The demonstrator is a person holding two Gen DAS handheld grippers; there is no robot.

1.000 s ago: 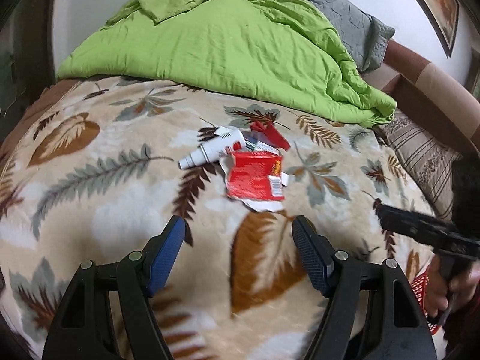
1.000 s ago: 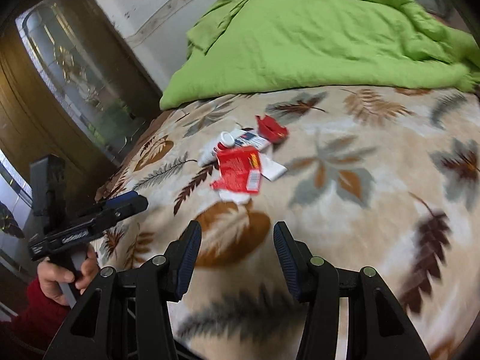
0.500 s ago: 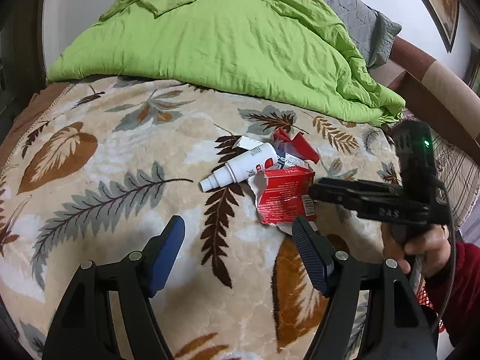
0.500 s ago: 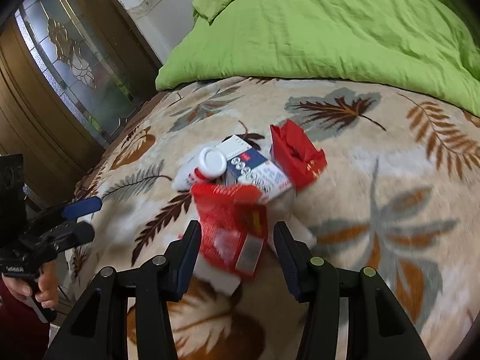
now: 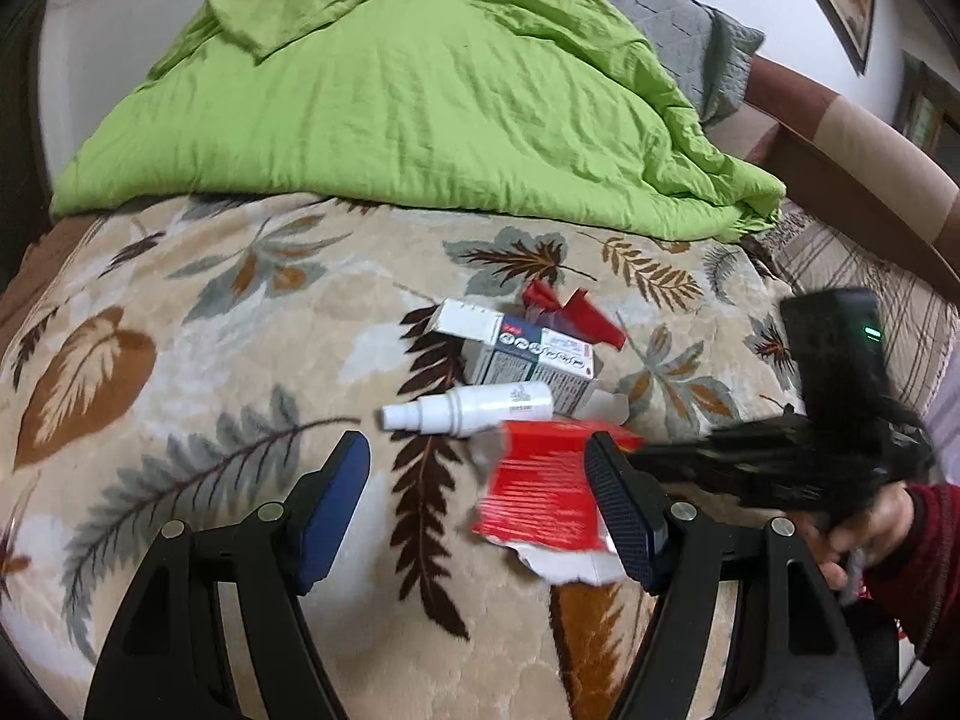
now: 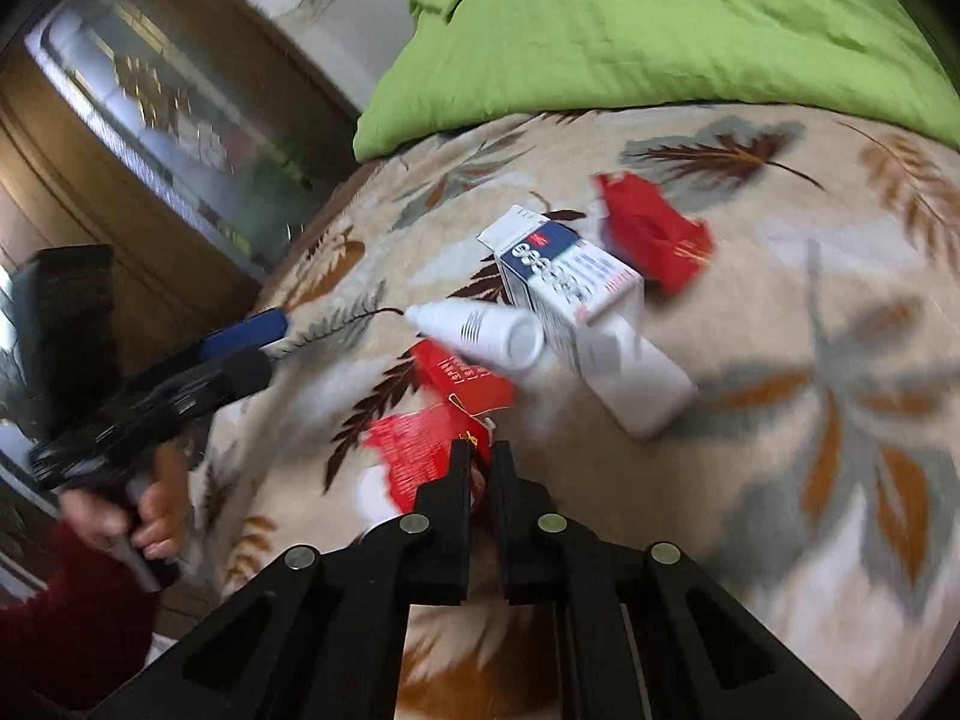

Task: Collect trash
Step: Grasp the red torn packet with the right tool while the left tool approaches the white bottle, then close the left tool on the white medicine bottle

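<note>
A torn red wrapper (image 5: 540,492) (image 6: 414,456) lies on the leaf-patterned blanket (image 5: 180,360). My right gripper (image 6: 480,456) has its jaws closing on the wrapper's near edge, pinching it; in the left wrist view the right gripper (image 5: 654,456) comes in blurred from the right. Just behind the wrapper lie a white spray bottle (image 5: 474,411) (image 6: 486,330), a white and blue carton (image 5: 528,360) (image 6: 570,282) and a small red wrapper (image 5: 576,315) (image 6: 654,234). My left gripper (image 5: 477,450) (image 6: 270,348) hovers open over the wrapper's left part, holding nothing.
A bunched green duvet (image 5: 390,102) fills the far half of the bed, with a grey pillow (image 5: 678,30) and a striped pillow (image 5: 870,276) by the brown headboard (image 5: 870,150). A wooden cabinet with a glass door (image 6: 138,138) stands past the bed's left edge.
My right gripper came forward and down onto the red wrapper and closed on it. The left gripper drifted closer to the pile, still open. The white bottle shifted.
</note>
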